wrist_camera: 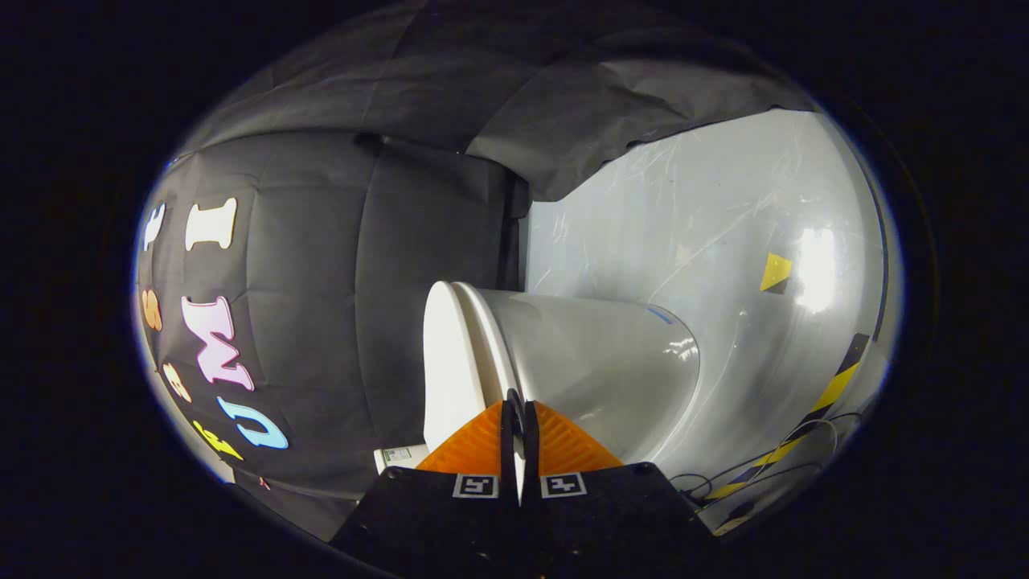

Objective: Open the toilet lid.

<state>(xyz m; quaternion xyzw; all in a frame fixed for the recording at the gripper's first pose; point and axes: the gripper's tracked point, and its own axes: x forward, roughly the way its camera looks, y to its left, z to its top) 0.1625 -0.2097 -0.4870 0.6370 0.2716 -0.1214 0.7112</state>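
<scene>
Two fingers (pixel 518 406) of the gripper are clenched together, tips almost touching, with nothing visibly grasped between them. Their tips sit at the rim of the toilet (pixel 595 362), where the closed lid (pixel 446 362) meets the seat; contact cannot be confirmed. Beyond the toilet lie a glossy floor (pixel 723 241), striped tape (pixel 836 386) and cables (pixel 772 462).
</scene>
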